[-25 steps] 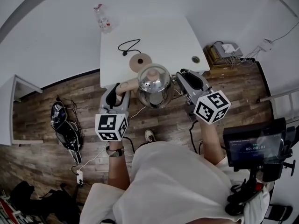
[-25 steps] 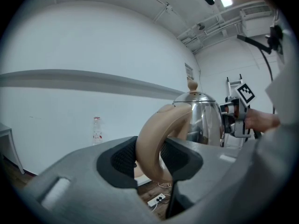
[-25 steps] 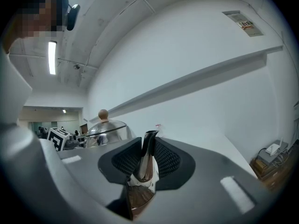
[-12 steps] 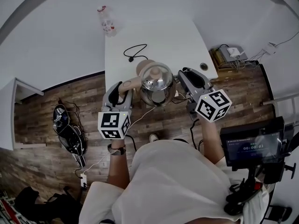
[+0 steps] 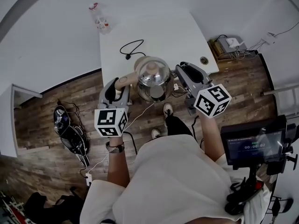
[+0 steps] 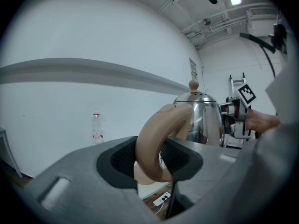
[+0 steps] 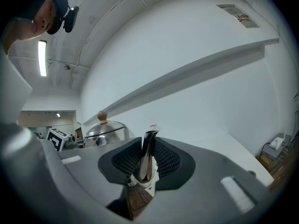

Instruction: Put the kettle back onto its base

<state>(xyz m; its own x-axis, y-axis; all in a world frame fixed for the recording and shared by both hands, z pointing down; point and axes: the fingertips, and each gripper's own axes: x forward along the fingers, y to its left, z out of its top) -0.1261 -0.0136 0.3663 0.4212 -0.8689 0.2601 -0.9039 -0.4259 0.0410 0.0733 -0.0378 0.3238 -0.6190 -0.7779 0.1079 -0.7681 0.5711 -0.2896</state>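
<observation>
We hold the shiny steel kettle (image 5: 152,78) over the white table's (image 5: 182,36) near edge, left gripper (image 5: 119,87) clamped on its curved tan handle (image 6: 156,141), right gripper (image 5: 181,73) pinching its spout (image 7: 147,155). We cannot see the base; by our judgement, seating and releasing remain.

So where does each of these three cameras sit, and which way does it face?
Head view: on the person's head, facing steeply down at the table, kettle, left gripper and right gripper; shows forearms and shirt.
Left gripper view: on the left gripper, facing along its jaws, shut on the kettle's handle; the person's right hand shows beyond.
Right gripper view: on the right gripper, facing along its jaws, shut on the spout; the person's head shows top left.
Shared: all three show the kettle's lid knob.
</observation>
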